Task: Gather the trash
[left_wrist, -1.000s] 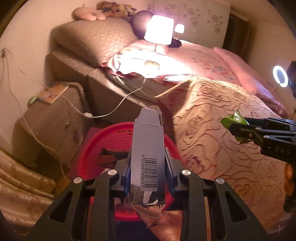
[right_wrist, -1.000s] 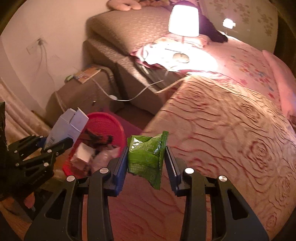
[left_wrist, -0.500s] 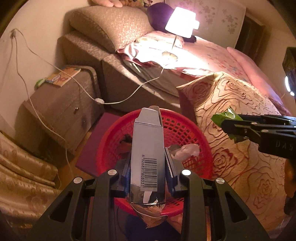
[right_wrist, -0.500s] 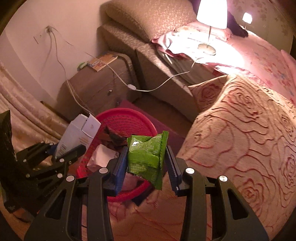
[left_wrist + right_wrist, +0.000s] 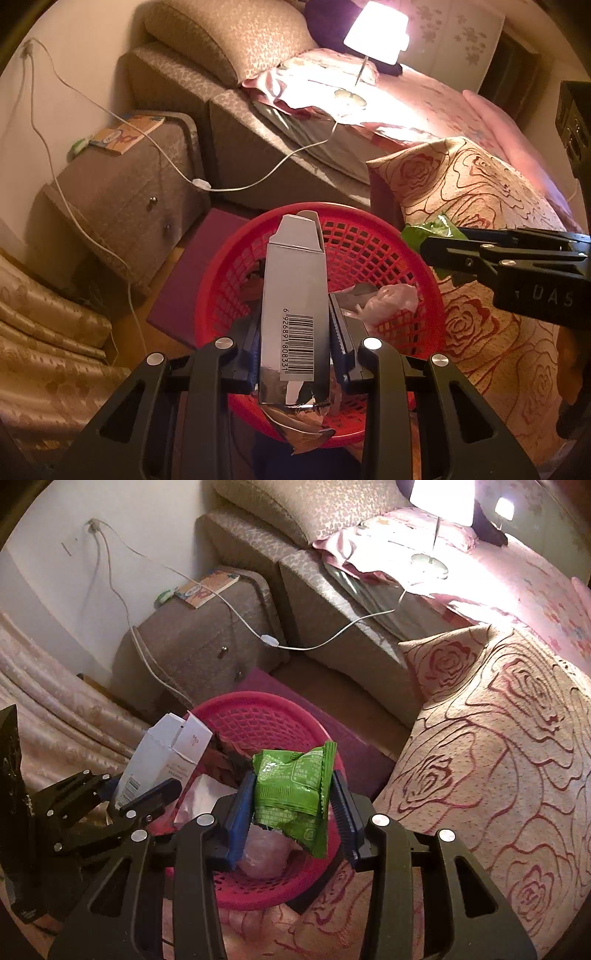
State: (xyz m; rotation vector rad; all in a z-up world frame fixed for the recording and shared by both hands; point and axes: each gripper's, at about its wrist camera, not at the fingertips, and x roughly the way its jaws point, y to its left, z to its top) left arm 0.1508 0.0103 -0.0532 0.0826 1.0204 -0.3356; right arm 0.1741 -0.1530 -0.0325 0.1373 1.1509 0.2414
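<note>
A red mesh basket stands on the floor beside the bed, with crumpled wrappers and a pale plastic bag inside; in the right wrist view its rim looks pink. My left gripper is shut on a tall grey carton with a barcode, held upright over the basket. My right gripper hangs over the basket's bed side with a green snack wrapper between its pads. Its jaws are opening, and the pads still touch the wrapper. The right wrist view shows the left gripper and carton at the left.
A brown bedside cabinet with a book stands left of the basket, a white cable running across it. The rose-patterned quilt borders the basket on the right. A purple mat lies underneath. A lit lamp stands on the bed.
Both grippers have come down and forward over the basket, which now fills more of each view. The right jaws stand slightly wider around the green wrapper. The carton stays gripped.
</note>
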